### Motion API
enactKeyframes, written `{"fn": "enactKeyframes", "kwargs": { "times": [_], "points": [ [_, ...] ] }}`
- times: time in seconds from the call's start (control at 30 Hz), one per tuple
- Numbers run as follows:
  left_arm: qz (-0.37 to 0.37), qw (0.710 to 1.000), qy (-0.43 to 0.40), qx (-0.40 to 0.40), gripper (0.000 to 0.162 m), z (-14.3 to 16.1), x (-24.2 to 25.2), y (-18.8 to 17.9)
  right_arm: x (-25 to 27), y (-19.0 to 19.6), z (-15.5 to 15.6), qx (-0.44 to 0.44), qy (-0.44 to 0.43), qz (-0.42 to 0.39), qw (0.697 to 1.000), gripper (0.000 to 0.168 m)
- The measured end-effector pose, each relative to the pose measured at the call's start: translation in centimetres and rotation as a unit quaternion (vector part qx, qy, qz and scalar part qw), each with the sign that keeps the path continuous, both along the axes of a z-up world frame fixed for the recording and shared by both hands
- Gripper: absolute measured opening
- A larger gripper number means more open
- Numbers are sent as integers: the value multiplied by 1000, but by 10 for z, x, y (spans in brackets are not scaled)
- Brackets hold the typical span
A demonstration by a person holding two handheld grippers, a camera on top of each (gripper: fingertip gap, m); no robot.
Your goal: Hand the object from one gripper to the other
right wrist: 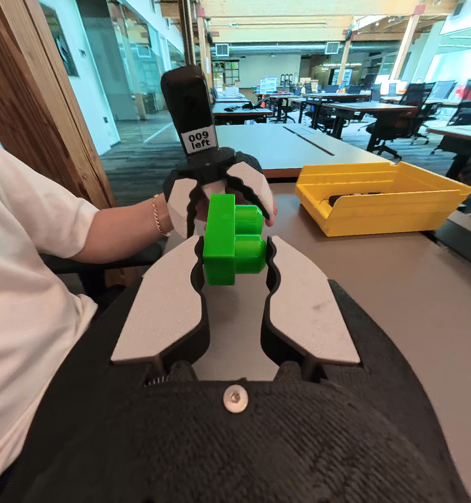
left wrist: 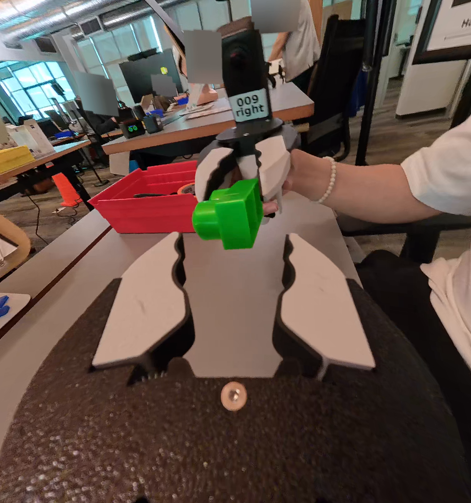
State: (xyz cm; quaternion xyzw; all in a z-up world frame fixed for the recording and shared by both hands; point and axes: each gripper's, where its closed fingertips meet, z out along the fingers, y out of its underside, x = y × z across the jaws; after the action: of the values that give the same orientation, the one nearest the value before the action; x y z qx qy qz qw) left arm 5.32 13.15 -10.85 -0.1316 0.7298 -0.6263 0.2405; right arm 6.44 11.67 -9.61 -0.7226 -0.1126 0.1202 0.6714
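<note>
In the right wrist view, we see the right tool (right wrist: 233, 251) clamped on the green block (right wrist: 220, 242): one finger presses its flat base, the other a round stud. The block is held above the counter (right wrist: 365, 285). Only this view shows the yellow bin (right wrist: 378, 217); its contents are hard to make out. The left wrist view alone shows the red bin (left wrist: 147, 212), whose contents are partly cut off by the block (left wrist: 229, 215). There the left tool (left wrist: 234, 245) stands wide apart, empty, just short of the block. Whether its far fingertips touch the block, we cannot tell. The right tool (left wrist: 230, 198) is partly hidden behind the block.
</note>
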Motion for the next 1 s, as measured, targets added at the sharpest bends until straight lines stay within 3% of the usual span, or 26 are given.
{"fn": "enactKeyframes", "kwargs": {
  "times": [0.1,0.23,0.33,0.47,0.6,0.67,0.73,0.83,0.93,1.0],
  "points": [
    [14,999,-32,30,82,-1,2,-4,-4,-2,-1,-18,60,27,998,43],
    [41,983,-134,123,81,-7,3,-12,-6,-2,-2,-44,164,59,984,43],
    [52,969,-178,162,67,-10,5,-16,-9,-5,3,-49,218,86,971,43],
    [67,961,-224,150,44,-2,7,-19,-8,-3,-8,-80,227,80,967,43],
    [61,964,-197,166,40,-11,12,-20,-2,0,-10,-76,235,66,967,42],
    [73,971,-166,156,39,-11,16,-17,6,2,-9,-55,211,39,975,37],
    [80,979,-145,122,39,-5,18,-13,14,1,-8,-32,146,1,989,61],
    [77,992,-82,50,38,6,18,-6,9,-5,-5,10,-15,-16,1000,77],
    [44,998,19,-30,39,11,15,-4,1,-6,-2,42,-144,-30,988,71],
    [10,995,70,-66,39,12,10,-6,1,-2,3,61,-162,-45,984,62]
  ]
}}
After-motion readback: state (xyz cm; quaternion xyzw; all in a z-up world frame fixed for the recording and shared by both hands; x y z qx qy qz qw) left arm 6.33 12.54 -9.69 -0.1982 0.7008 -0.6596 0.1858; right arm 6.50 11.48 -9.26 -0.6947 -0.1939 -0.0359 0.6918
